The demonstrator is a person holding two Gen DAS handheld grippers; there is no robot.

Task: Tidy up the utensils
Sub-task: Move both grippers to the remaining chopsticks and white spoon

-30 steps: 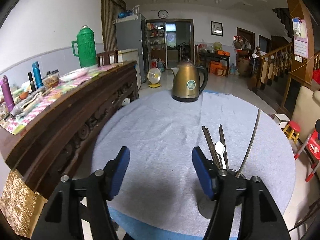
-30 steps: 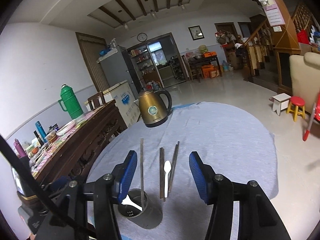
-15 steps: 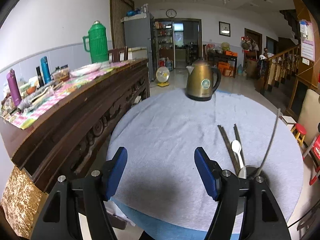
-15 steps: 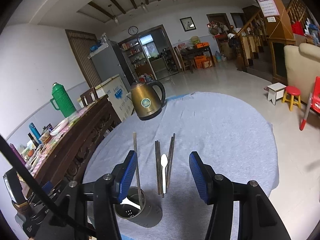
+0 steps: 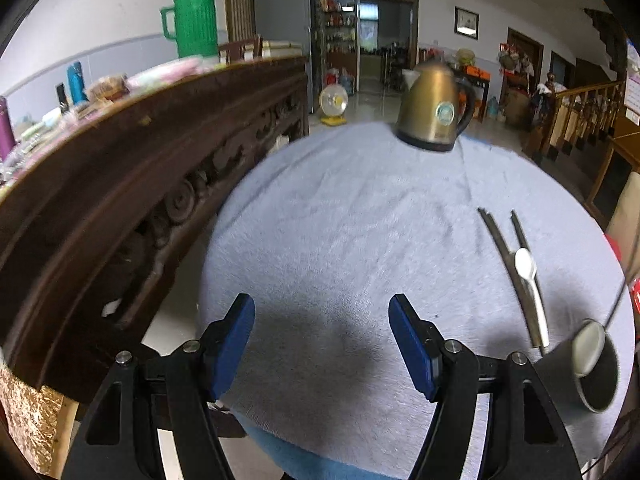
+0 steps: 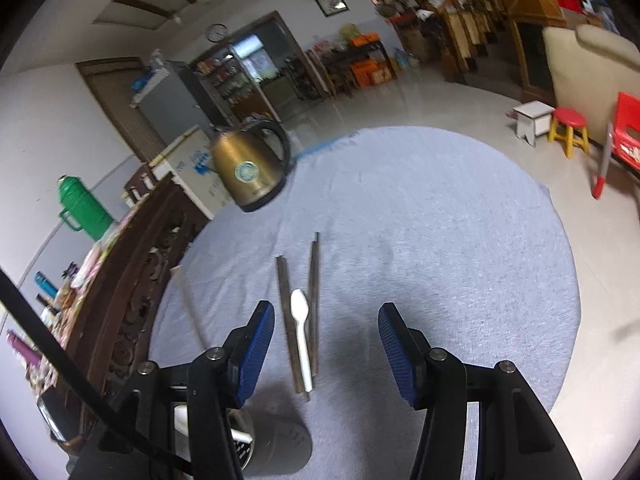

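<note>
A white plastic spoon [image 6: 300,332] lies between dark chopsticks [image 6: 286,312] on the round grey-clothed table [image 6: 440,248]. They also show in the left wrist view: the spoon [image 5: 527,270] and the chopsticks [image 5: 505,254]. A dark metal utensil holder [image 5: 592,368] stands at the near edge with a white utensil and a thin stick in it; it also shows in the right wrist view [image 6: 276,448]. My left gripper [image 5: 322,344] is open and empty, left of the holder. My right gripper [image 6: 326,352] is open and empty, just above the spoon's handle end.
A brass kettle [image 5: 434,110] stands at the table's far side. A carved dark wooden sideboard [image 5: 120,184] with a green thermos [image 5: 194,16] runs along the left. Stools [image 6: 568,130] and a red chair [image 6: 626,132] stand on the floor at right.
Both cameras have tilted downward. The left gripper has swung left, so the holder now sits at its right. The right gripper has come down and closer over the spoon and chopsticks. Both stay open.
</note>
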